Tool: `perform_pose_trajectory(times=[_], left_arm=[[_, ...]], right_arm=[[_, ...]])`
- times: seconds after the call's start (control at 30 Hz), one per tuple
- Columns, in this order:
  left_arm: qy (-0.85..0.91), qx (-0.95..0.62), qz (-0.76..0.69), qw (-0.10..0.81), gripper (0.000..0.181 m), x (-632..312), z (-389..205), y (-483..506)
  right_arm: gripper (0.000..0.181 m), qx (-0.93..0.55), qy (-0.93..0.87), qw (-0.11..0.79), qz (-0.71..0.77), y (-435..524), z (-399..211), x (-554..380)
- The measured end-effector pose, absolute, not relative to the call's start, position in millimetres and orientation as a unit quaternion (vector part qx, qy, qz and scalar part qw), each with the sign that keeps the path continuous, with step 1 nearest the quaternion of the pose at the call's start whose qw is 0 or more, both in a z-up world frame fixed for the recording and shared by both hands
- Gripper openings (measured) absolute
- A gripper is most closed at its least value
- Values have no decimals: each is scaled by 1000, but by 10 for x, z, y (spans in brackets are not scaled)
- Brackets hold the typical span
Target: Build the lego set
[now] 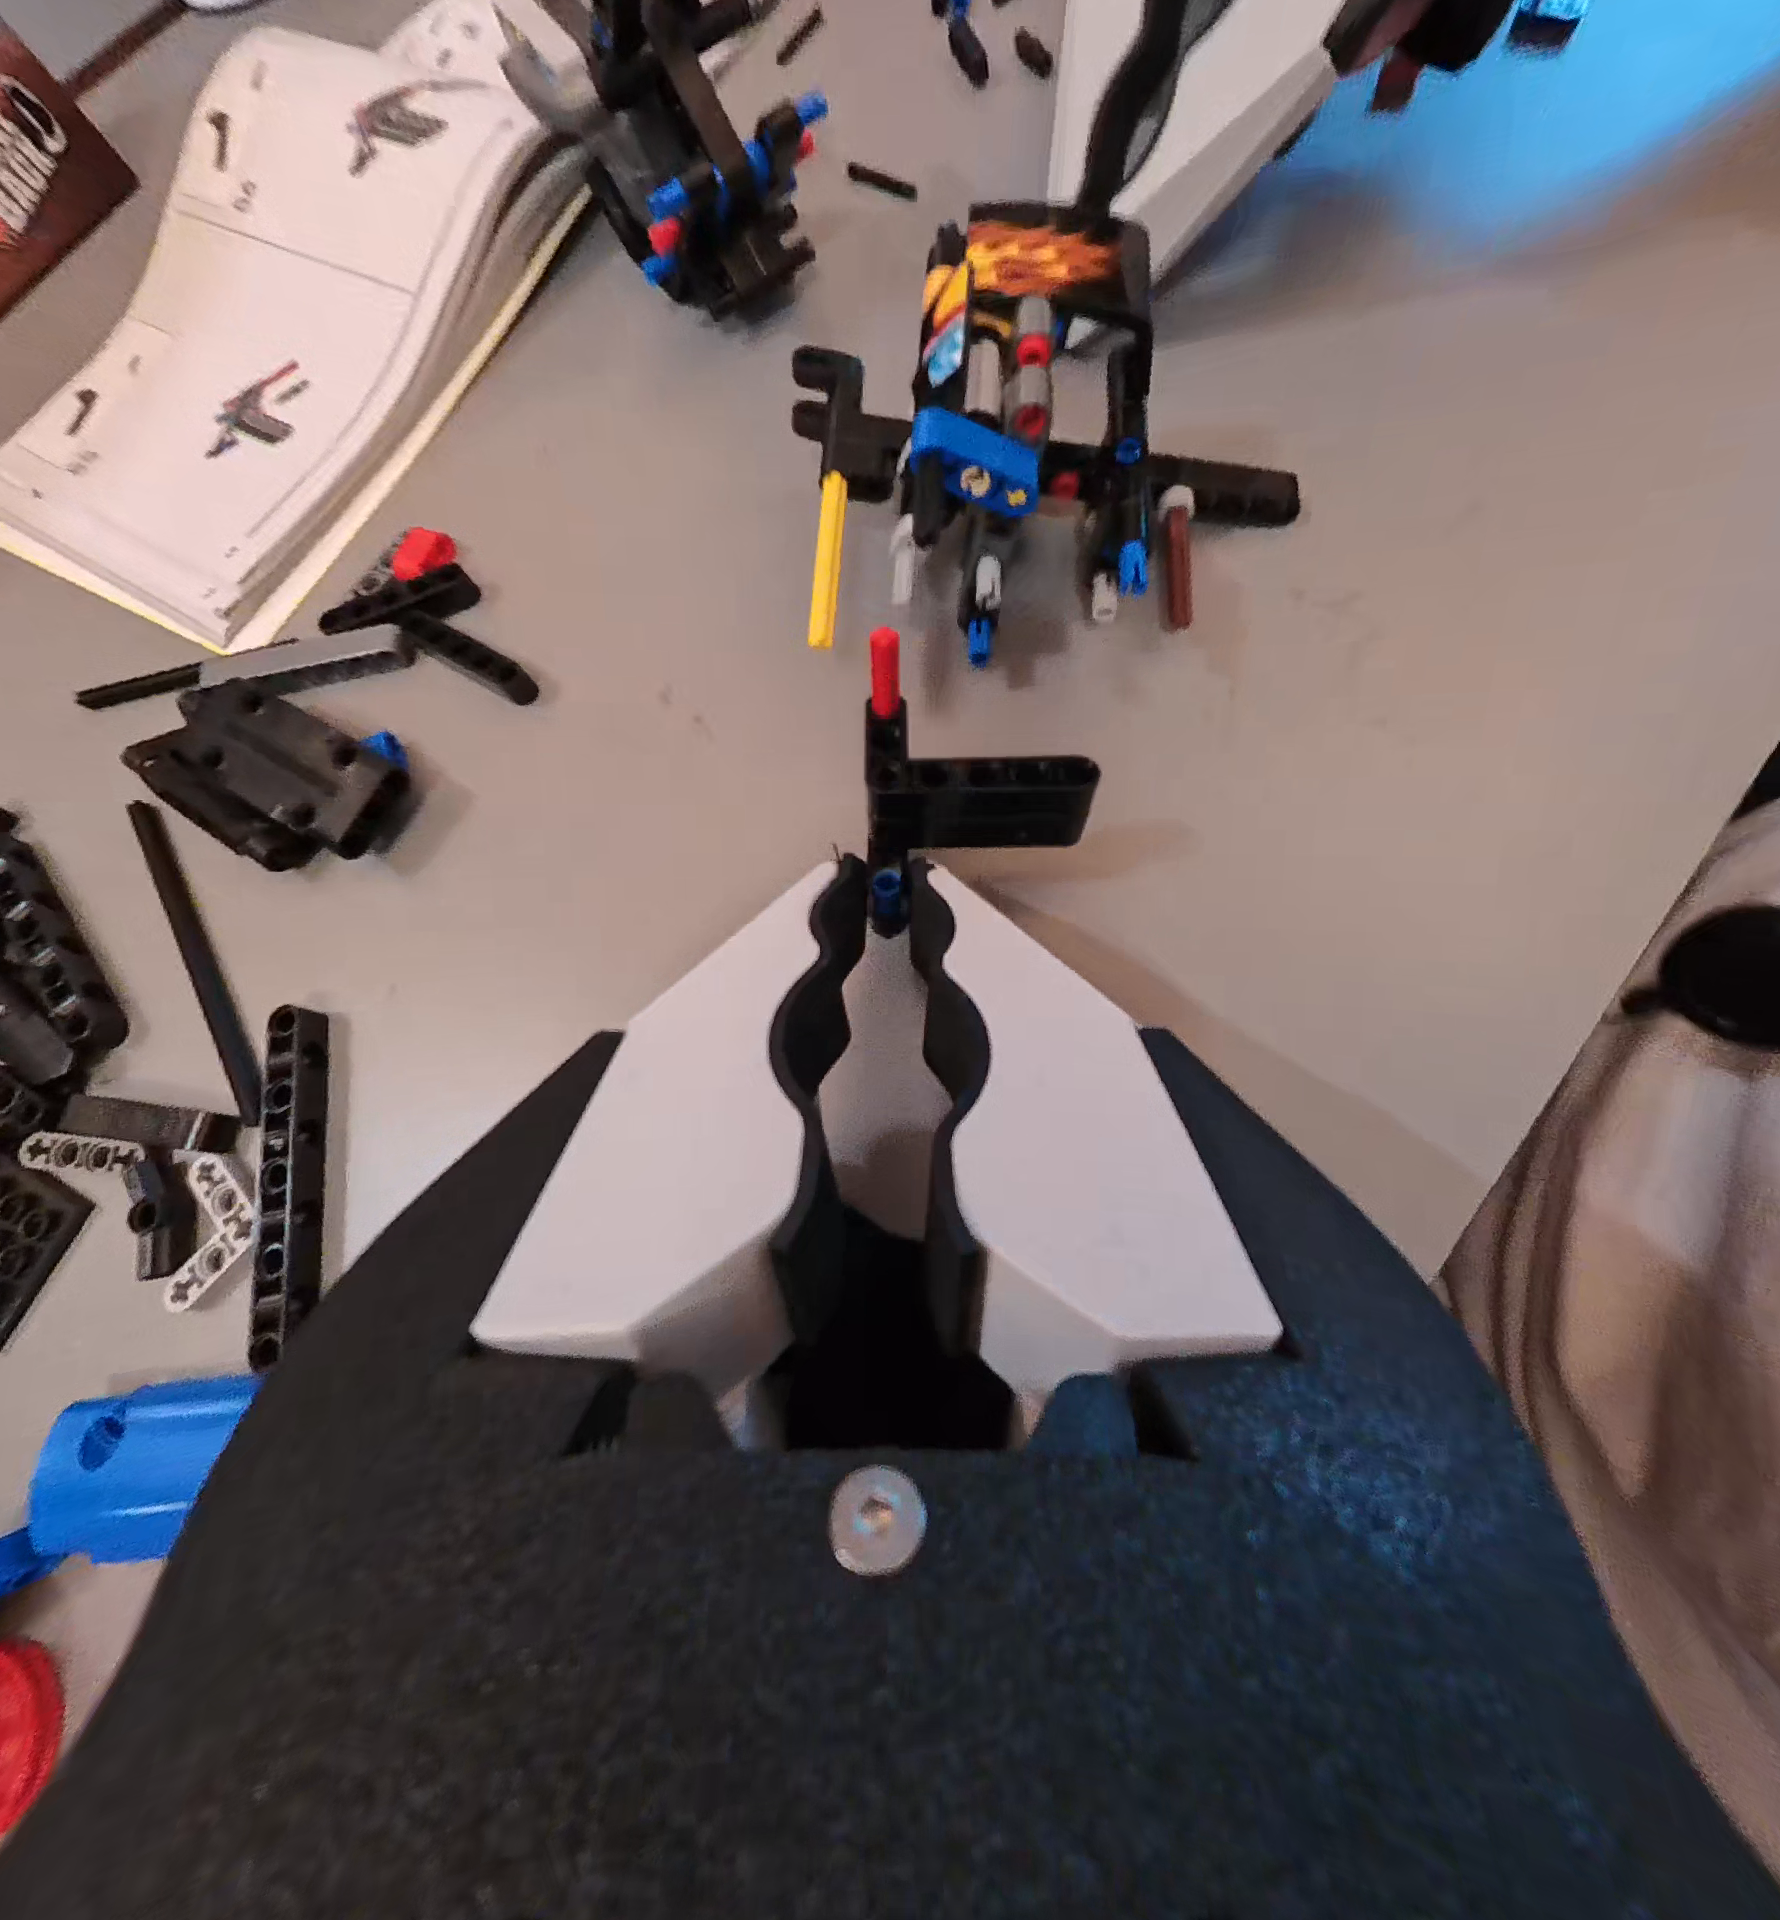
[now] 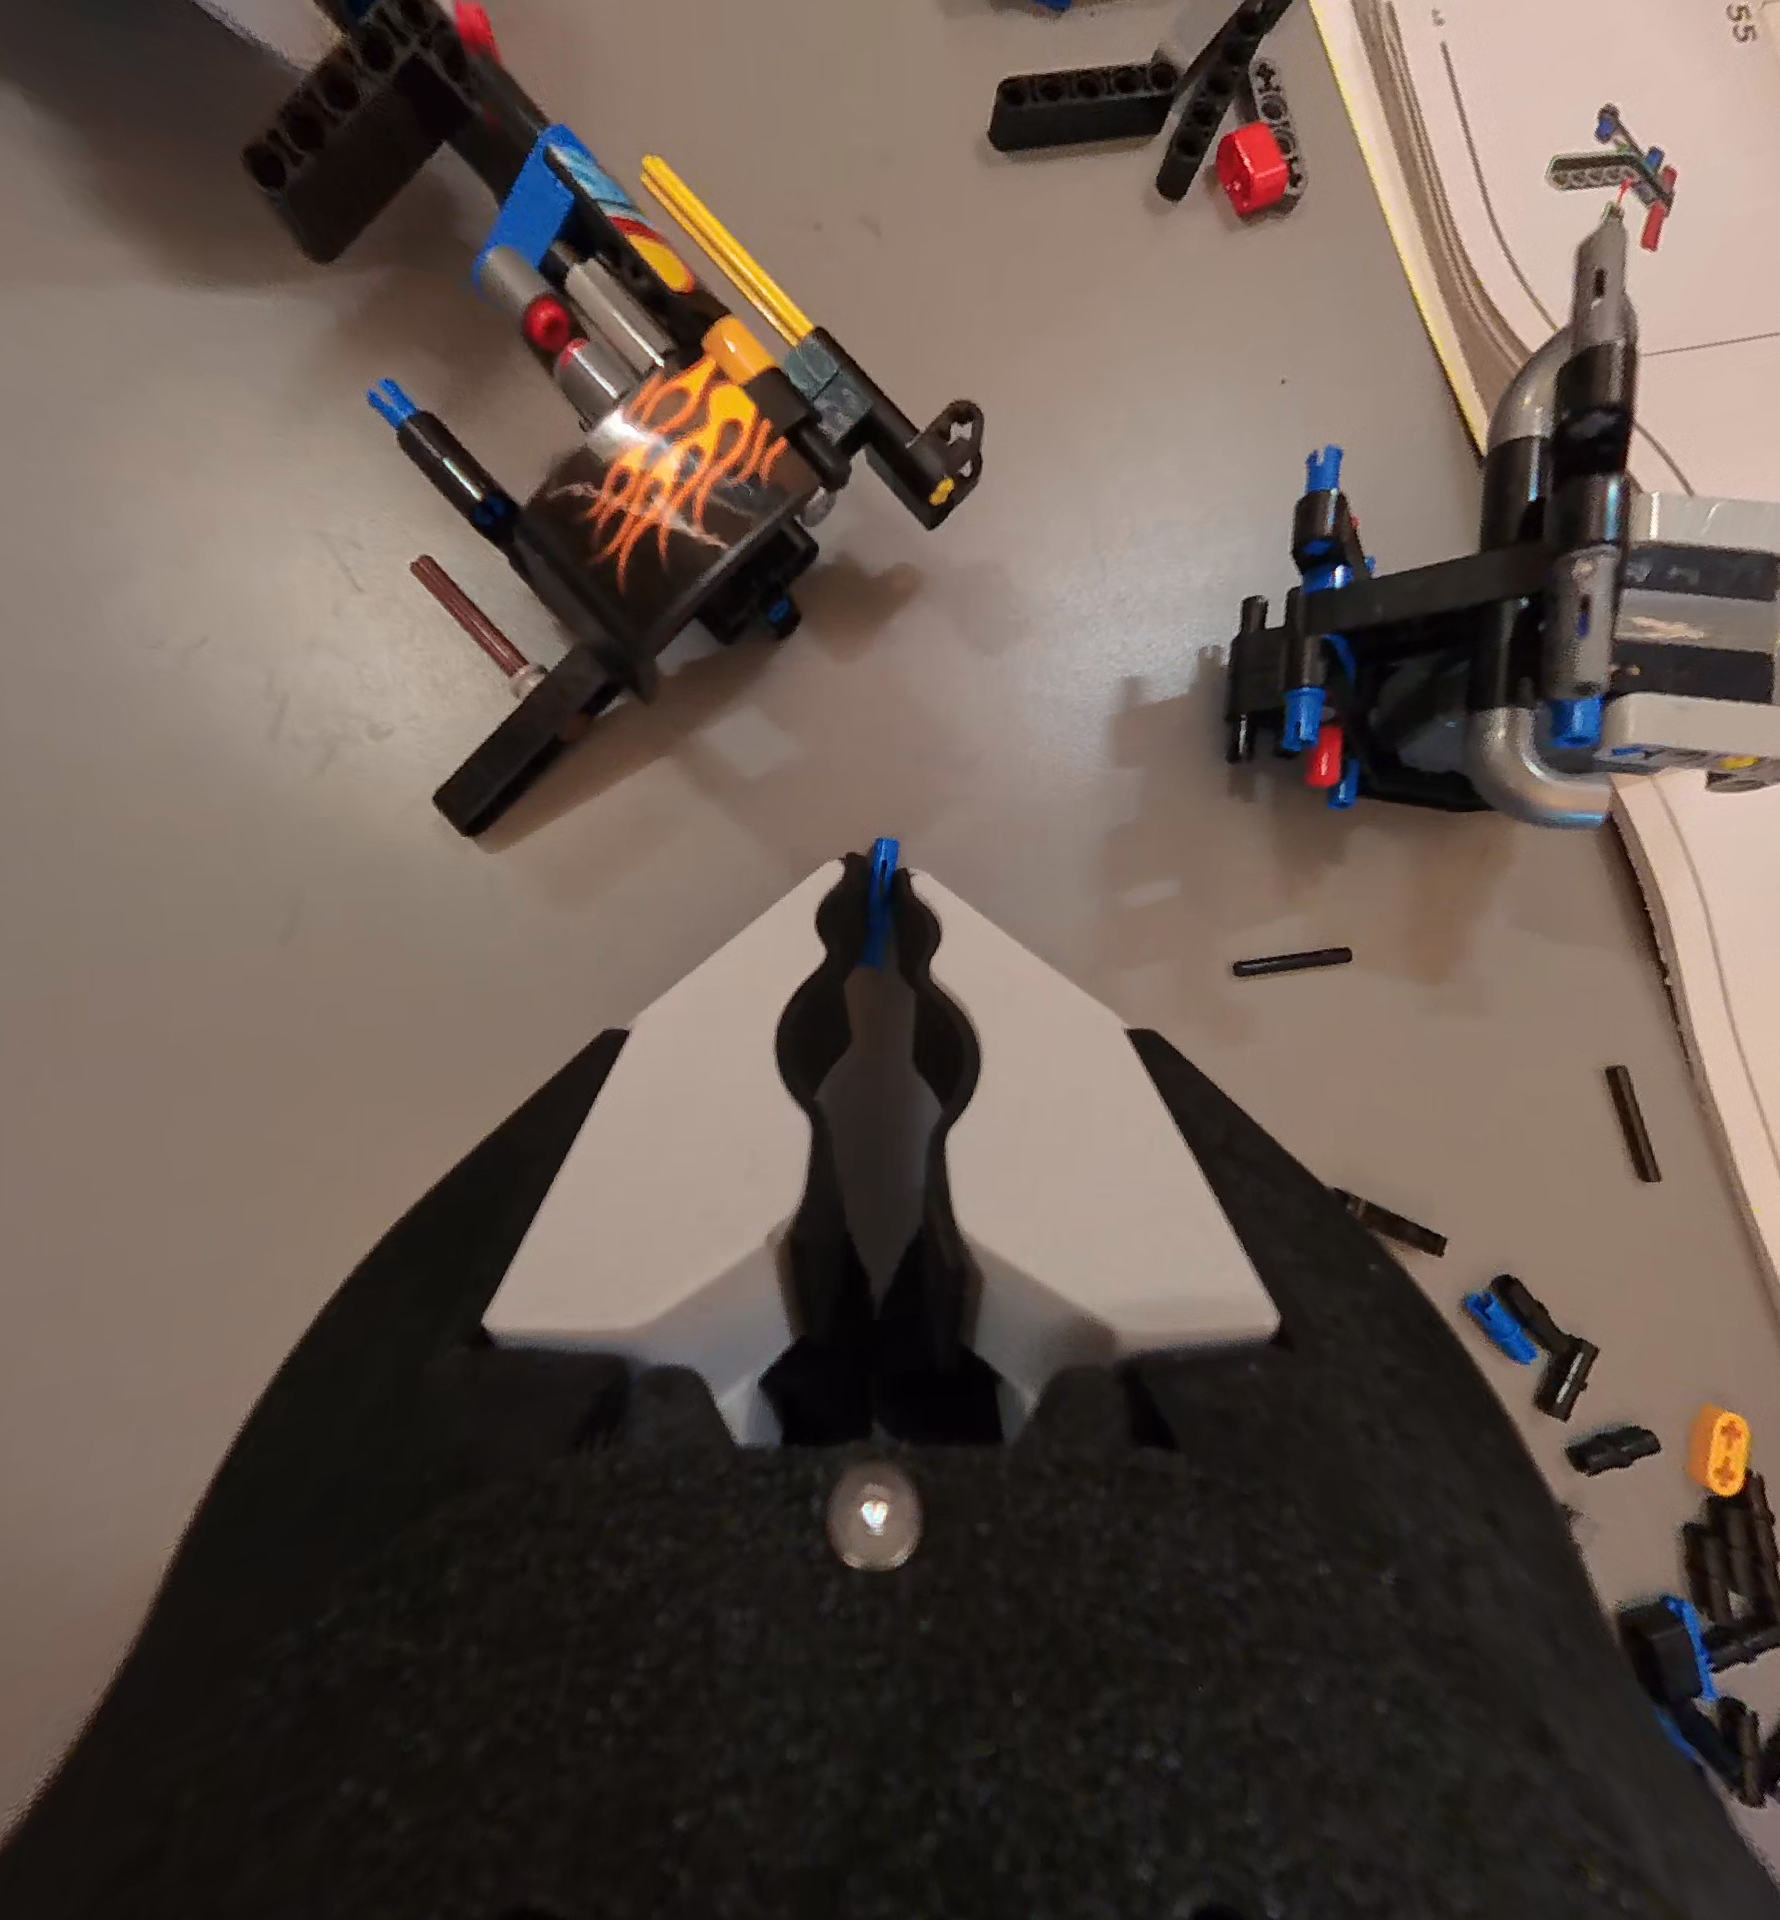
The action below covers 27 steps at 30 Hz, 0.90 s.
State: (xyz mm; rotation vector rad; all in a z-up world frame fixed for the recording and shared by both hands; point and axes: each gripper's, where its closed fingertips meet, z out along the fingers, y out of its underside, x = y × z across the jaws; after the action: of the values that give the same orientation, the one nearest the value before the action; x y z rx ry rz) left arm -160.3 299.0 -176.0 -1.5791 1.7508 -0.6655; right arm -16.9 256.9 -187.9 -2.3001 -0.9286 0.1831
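My left gripper [image 1: 888,896] is shut on a black L-shaped beam [image 1: 969,795] with a red pin on top and a blue pin at the bottom, held above the table. Beyond it stands the flame-decorated sub-assembly [image 1: 1031,384], with a yellow axle [image 1: 827,561] and a brown axle [image 1: 1177,566] sticking out. My right gripper [image 2: 881,899] is shut on a small blue pin [image 2: 878,904]. In the right wrist view the flame sub-assembly [image 2: 657,478] lies ahead to the left, and a second black and grey sub-assembly [image 2: 1551,644] to the right.
The open instruction booklet [image 1: 242,343] lies at the back left, with another black build [image 1: 709,177] beside it. Loose black beams and pins [image 1: 138,1091] are scattered at the left. In the right wrist view small pins and connectors [image 2: 1696,1538] lie at the right, beside the booklet [image 2: 1748,935].
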Motion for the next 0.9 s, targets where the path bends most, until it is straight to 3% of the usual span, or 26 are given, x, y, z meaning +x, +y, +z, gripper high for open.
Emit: perform_pose_trajectory(times=[0.03, 0.3, 0.5, 0.7, 0.9], left_arm=[[679, -608, -245, 330, 6, -1625, -1796, 2992], [671, -622, -254, 314, 6, -1584, -1864, 2912], [659, -628, -247, 331, 20, -1544, -1836, 2907], [637, -629, -280, 347, 33, -1508, -1708, 2877], [602, -587, -328, 431, 34, -1328, -998, 2828]], right_arm=[[3, -875, -355, 323, 67, 2573, -1879, -170], [3, -862, -292, 401, 102, 2669, -1458, -175], [2, -818, -203, 514, 157, 2603, -925, -437], [3, -764, -83, 584, 262, 2580, -780, -585], [3, -708, -7, 591, 385, 2672, -676, -686]])
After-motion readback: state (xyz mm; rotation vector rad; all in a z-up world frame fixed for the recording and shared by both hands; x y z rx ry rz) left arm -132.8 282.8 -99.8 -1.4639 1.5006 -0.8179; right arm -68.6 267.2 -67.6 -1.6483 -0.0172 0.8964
